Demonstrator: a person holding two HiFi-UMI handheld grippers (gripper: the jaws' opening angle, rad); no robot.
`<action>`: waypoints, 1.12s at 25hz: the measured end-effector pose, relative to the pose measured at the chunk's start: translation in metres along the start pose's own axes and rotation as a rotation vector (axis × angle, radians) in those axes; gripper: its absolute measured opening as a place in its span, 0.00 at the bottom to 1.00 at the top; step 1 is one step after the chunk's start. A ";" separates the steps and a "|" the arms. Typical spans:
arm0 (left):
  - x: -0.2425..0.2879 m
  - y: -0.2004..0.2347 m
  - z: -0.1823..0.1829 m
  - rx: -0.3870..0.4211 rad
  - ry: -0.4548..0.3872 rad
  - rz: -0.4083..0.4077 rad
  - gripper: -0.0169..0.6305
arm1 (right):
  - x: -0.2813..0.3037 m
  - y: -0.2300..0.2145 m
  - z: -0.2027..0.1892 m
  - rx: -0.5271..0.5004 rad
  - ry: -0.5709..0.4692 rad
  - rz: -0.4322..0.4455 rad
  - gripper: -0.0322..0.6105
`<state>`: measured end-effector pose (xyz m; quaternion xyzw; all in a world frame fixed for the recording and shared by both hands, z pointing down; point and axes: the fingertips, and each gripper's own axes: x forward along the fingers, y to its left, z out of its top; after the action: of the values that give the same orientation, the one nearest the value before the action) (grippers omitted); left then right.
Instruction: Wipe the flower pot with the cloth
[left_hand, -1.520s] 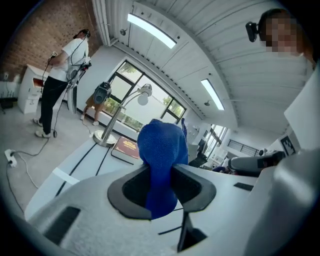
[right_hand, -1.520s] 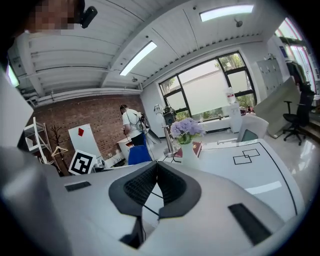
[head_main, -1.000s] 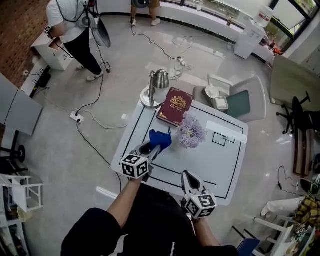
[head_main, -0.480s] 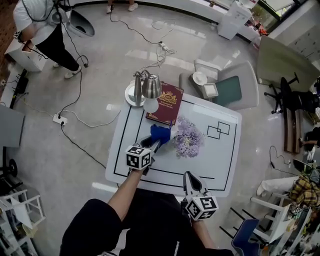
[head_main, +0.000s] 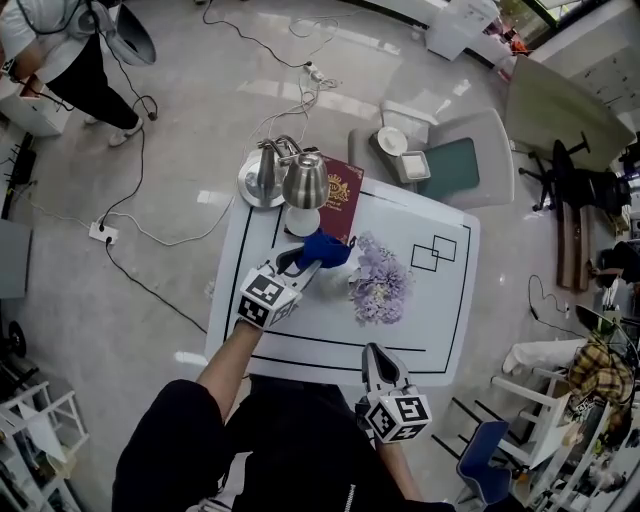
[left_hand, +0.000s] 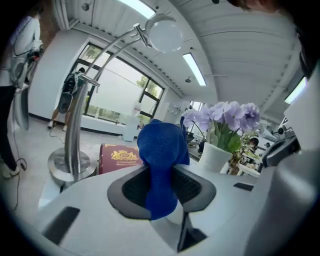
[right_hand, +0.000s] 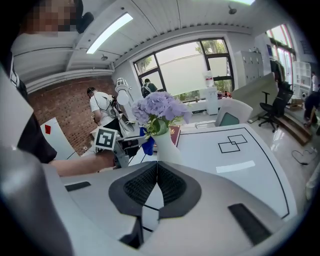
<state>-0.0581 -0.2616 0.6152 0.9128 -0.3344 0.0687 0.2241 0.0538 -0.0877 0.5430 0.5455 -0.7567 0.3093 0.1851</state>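
Note:
A white flower pot (right_hand: 166, 147) with purple flowers (head_main: 379, 283) stands in the middle of the white table (head_main: 430, 310). My left gripper (head_main: 308, 262) is shut on a blue cloth (head_main: 324, 248), held above the table just left of the flowers. In the left gripper view the blue cloth (left_hand: 161, 162) bulges out between the jaws, and the pot (left_hand: 218, 154) is to the right, apart from it. My right gripper (head_main: 379, 362) hovers near the table's front edge, shut with nothing in it. In the right gripper view its jaws (right_hand: 156, 186) touch, with the pot straight ahead.
A dark red book (head_main: 340, 197) lies at the table's far side beside a silver desk lamp (head_main: 302, 180). A grey chair (head_main: 455, 165) with white dishes stands behind the table. Cables (head_main: 150, 230) run over the floor to the left. A person (head_main: 60, 60) stands far left.
My left gripper with the blue cloth has lifted and shifted slightly away from me, toward the book and lamp. The right gripper stays by the front edge.

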 end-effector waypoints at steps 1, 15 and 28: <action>0.010 0.000 0.003 0.013 0.011 -0.017 0.21 | -0.001 -0.001 -0.001 0.005 0.000 -0.008 0.06; 0.042 0.017 -0.084 0.003 0.331 0.004 0.21 | 0.006 -0.010 -0.019 0.077 0.031 -0.068 0.06; -0.030 -0.037 -0.084 -0.004 0.117 0.038 0.21 | 0.010 -0.005 -0.014 0.052 0.014 0.003 0.06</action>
<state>-0.0552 -0.1809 0.6682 0.9003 -0.3383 0.1255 0.2435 0.0546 -0.0864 0.5604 0.5466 -0.7479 0.3331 0.1756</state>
